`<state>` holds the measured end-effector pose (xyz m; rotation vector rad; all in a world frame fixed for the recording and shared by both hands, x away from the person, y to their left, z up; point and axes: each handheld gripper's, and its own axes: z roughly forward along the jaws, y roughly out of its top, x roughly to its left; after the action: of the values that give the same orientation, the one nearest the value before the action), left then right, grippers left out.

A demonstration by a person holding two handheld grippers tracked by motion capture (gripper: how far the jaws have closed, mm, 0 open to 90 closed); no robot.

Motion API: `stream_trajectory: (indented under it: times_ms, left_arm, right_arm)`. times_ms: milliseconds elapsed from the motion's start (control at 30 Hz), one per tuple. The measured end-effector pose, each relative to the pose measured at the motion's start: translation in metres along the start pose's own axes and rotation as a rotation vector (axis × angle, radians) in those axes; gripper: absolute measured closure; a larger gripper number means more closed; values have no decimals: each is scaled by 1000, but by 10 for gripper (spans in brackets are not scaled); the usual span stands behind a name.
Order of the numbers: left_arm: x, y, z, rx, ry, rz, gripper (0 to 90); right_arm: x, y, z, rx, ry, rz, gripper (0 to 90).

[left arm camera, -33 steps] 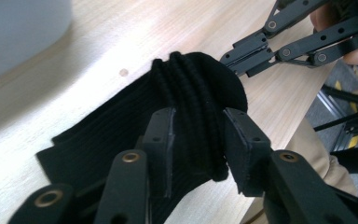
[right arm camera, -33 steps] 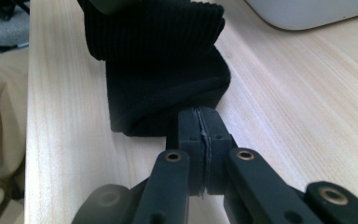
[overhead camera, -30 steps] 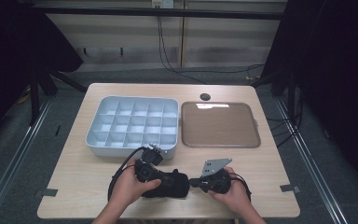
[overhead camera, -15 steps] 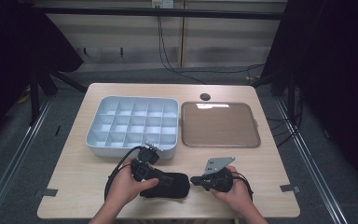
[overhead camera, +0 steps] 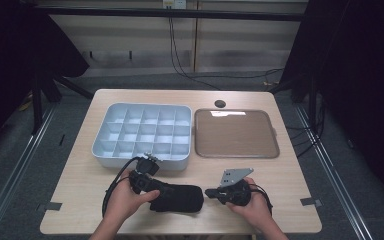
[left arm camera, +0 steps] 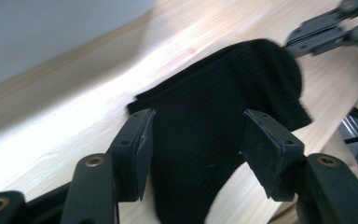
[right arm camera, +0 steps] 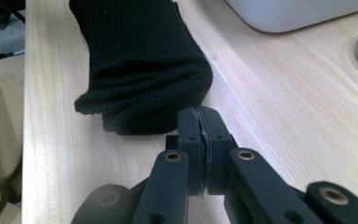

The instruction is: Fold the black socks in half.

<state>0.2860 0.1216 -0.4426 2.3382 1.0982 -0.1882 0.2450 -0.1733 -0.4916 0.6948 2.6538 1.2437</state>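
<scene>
Your left gripper (left arm camera: 193, 149) has just been opening; its jaws straddle the folded black ribbed knit cloth (left arm camera: 223, 121) without pressing it. Your right gripper (right arm camera: 200, 119), jaws closed on nothing, sits just beside the cloth's far end on the pale wooden table (right arm camera: 270, 88).

I am working in a lab or recording studio. Beyond my left claw (overhead camera: 152, 186) the pale wooden desk (overhead camera: 285, 172) stands alone on grey carpet (overhead camera: 40, 150), with black curtains (overhead camera: 365, 75) at both sides, metal floor rails (overhead camera: 330, 170) beside it, cables (overhead camera: 180, 50) hanging down the far panelled wall (overhead camera: 240, 45), and tape marks (overhead camera: 310, 201) near its corners.
</scene>
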Motion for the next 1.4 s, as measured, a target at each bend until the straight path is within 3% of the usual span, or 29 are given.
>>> stream_trajectory:
  times_ms: [100,400,533,767,1267,1400]
  left_arm:
    - [5,-7,0,0,33,-21,434]
    - [13,-16,1,-3,71,-48,445]
    - [14,-18,4,-7,63,-71,475]
    - [14,-20,12,10,58,-73,514]
    - [13,-21,21,18,88,-59,650]
    - [13,-20,22,23,83,-76,696]
  right_arm:
    - [0,0,-1,-5,2,8,887]
    - [3,2,1,-3,16,-8,885]
    - [4,2,1,-3,23,-10,884]
    - [4,1,2,-2,35,-14,884]
    - [7,3,7,5,53,-27,884]
    - [7,3,8,3,52,-21,881]
